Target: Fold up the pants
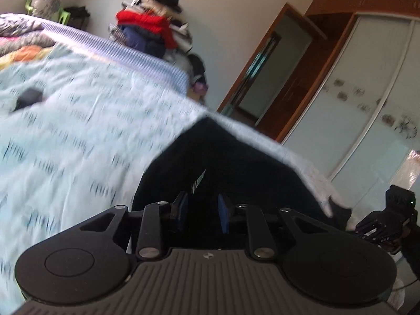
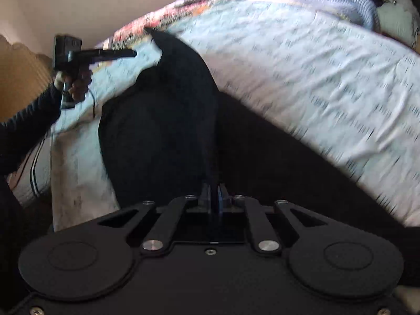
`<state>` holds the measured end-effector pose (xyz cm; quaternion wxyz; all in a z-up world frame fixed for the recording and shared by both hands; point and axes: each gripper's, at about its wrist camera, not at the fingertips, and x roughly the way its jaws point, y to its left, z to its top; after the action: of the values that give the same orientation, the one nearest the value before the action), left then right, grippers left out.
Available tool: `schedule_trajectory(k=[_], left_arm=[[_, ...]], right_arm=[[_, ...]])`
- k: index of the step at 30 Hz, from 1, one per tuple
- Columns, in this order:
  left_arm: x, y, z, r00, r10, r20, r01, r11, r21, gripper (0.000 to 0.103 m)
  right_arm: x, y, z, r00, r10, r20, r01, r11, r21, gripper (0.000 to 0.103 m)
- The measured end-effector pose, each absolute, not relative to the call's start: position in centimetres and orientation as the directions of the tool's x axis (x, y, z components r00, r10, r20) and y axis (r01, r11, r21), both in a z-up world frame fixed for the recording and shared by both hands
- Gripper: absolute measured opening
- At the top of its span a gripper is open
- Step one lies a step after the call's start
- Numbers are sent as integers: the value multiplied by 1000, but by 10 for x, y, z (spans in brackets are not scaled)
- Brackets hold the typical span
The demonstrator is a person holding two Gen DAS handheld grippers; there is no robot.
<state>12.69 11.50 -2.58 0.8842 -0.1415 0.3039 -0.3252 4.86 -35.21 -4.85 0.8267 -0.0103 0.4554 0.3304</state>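
The black pants (image 1: 223,157) lie on a light blue patterned bed sheet (image 1: 78,131), tapering to a point away from me. My left gripper (image 1: 203,210) hovers over their near end. Its blue pads (image 1: 183,206) stand apart, and only dark cloth shows in the gap. In the right wrist view the left gripper (image 2: 132,53) ends short of the raised tip of the pants (image 2: 157,131). My right gripper (image 2: 214,193) is shut on a fold of the pants that rises straight ahead of its fingers. The right gripper (image 1: 372,227) also shows at the left wrist view's right edge.
A pile of clothes (image 1: 149,23) with a red garment stands past the bed's far edge. A wardrobe with frosted sliding doors (image 1: 367,92) and a wooden door frame (image 1: 275,65) are to the right. A small dark object (image 1: 29,97) rests on the sheet. A hand (image 2: 76,84) holds the left gripper.
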Motion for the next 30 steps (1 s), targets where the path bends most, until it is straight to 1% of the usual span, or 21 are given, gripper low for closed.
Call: schedule_trajectory(k=[2, 3, 4, 5, 6, 7, 8, 10, 12, 13, 14, 16, 17, 18, 20, 22, 24, 26, 29, 30], left_arm=[[120, 111, -30, 608, -623, -493, 482, 782, -394, 29], [118, 109, -28, 615, -608, -502, 480, 794, -373, 29], [117, 111, -25, 624, -601, -499, 485, 799, -356, 30], [117, 110, -20, 639, -589, -495, 490, 807, -329, 30], [117, 108, -13, 654, -576, -490, 494, 816, -301, 30], [117, 108, -6, 666, -577, -473, 506, 815, -284, 30], [117, 108, 2, 670, -589, -452, 517, 807, -284, 30], [121, 108, 18, 689, -605, -400, 525, 796, -300, 33], [124, 107, 28, 702, -609, -368, 521, 792, -318, 44], [123, 106, 29, 712, -602, -360, 512, 797, -320, 55], [122, 104, 29, 716, -595, -365, 503, 802, -322, 60], [120, 103, 24, 709, -574, -410, 467, 818, -337, 60], [116, 105, 19, 711, -559, -427, 439, 827, -352, 59], [113, 111, 13, 708, -558, -433, 407, 823, -395, 59], [109, 130, -5, 660, -616, -431, 347, 758, -551, 59], [102, 144, -20, 652, -629, -423, 280, 718, -637, 59], [99, 153, -31, 634, -658, -407, 210, 653, -727, 59], [102, 159, -42, 629, -671, -393, 131, 590, -797, 60], [109, 164, -56, 637, -645, -421, -3, 544, -839, 60], [111, 165, -59, 638, -626, -447, -51, 545, -837, 60]], right_arm=[[50, -348, -55, 372, 500, -782, -513, 813, 276, 14], [51, -350, -51, 397, 496, -772, -489, 826, 279, 17], [52, -354, -44, 431, 519, -738, -472, 827, 306, 25], [51, -357, -36, 457, 567, -686, -460, 810, 363, 32], [55, -360, -30, 467, 612, -638, -454, 785, 421, 38], [58, -360, -26, 478, 634, -608, -448, 771, 452, 53], [62, -359, -22, 504, 640, -580, -436, 768, 469, 66], [76, -353, -20, 530, 657, -536, -404, 751, 521, 66], [91, -343, -24, 537, 679, -500, -372, 723, 583, 67], [98, -335, -27, 530, 692, -491, -365, 708, 605, 67], [103, -324, -29, 521, 699, -489, -359, 700, 617, 67], [111, -303, -36, 486, 727, -485, -350, 671, 654, 68], [108, -292, -43, 463, 760, -456, -333, 626, 706, 68], [108, -287, -51, 437, 797, -416, -307, 567, 764, 68], [96, -276, -70, 395, 852, -342, -222, 450, 865, 68], [82, -273, -89, 389, 866, -315, -126, 389, 913, 69], [70, -276, -98, 414, 846, -336, -55, 391, 919, 70], [61, -283, -104, 447, 821, -355, 0, 397, 918, 74], [49, -297, -108, 498, 784, -372, 82, 384, 920, 74], [45, -299, -108, 510, 773, -377, 100, 383, 918, 74]])
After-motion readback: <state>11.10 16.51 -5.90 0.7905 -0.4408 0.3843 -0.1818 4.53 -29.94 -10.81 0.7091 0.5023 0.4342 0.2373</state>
